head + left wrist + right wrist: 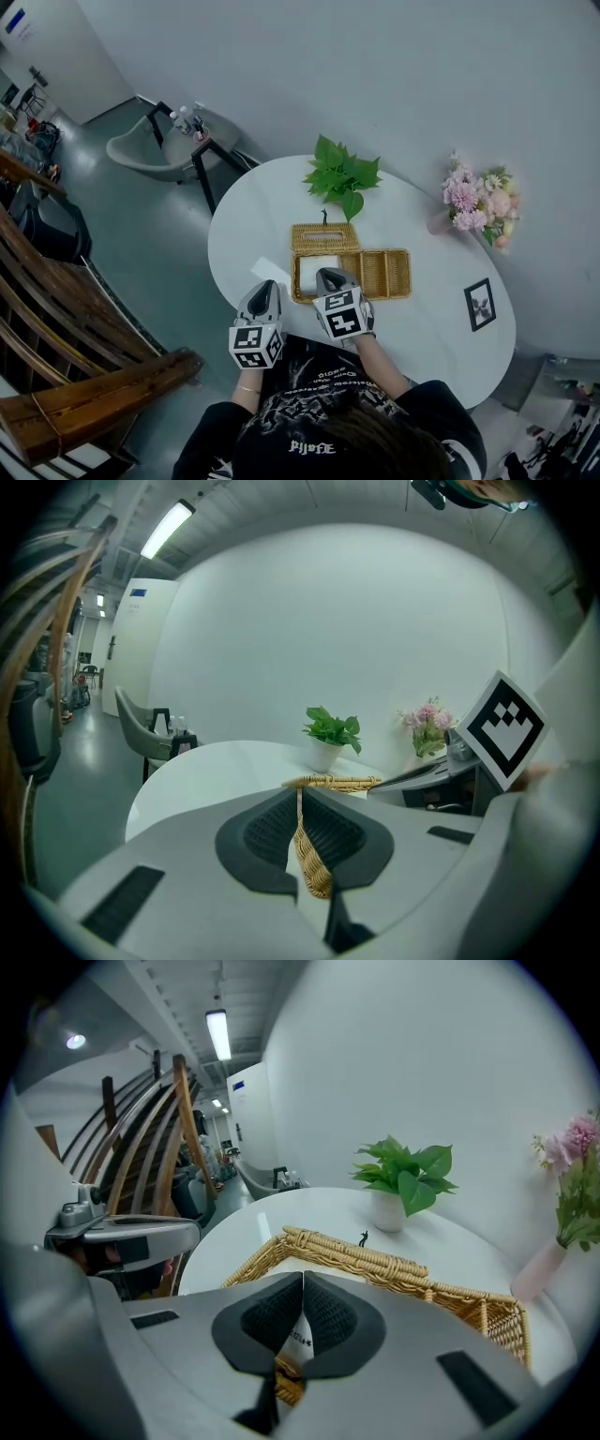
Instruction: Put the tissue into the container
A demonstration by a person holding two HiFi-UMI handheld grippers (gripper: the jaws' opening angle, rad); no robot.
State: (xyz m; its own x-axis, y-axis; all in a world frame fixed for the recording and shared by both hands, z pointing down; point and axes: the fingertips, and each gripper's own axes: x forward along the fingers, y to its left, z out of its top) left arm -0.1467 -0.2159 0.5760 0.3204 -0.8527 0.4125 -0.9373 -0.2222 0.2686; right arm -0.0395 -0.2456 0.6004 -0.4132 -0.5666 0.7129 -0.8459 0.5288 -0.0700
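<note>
- Wooden bench [84, 375]: far to the left of the left jaws, off the worktop.
- Grey chair [141, 150]: ahead and left of the left jaws, beyond the round white worktop [422, 333].
- Left gripper [267, 287]: jaws together at the tips, nothing clearly clamped. Wicker wall visible through the slit behind the tips. Positioned over the near part of the worktop.
- Flat white sheet [266, 270]: on the worktop just ahead of the left jaws, beside the basket's left wall.
- Wicker basket [409, 274]: two compartments, lid [323, 236] lying open on the far side. Just right of the left jaws, directly under the right jaws.
- Tissue pack [314, 264]: white, with small print. In the basket's left compartment, pinched between the right jaws.
- Right gripper [328, 276]: jaws closed on the tissue pack, tips down inside the left compartment.
- Potted green plant [339, 175]: ahead of the right jaws, beyond the lid.
- Pink flowers [478, 199]: ahead and well right of the right jaws.
- Small framed picture [480, 304]: well right of the right jaws, on the worktop.
</note>
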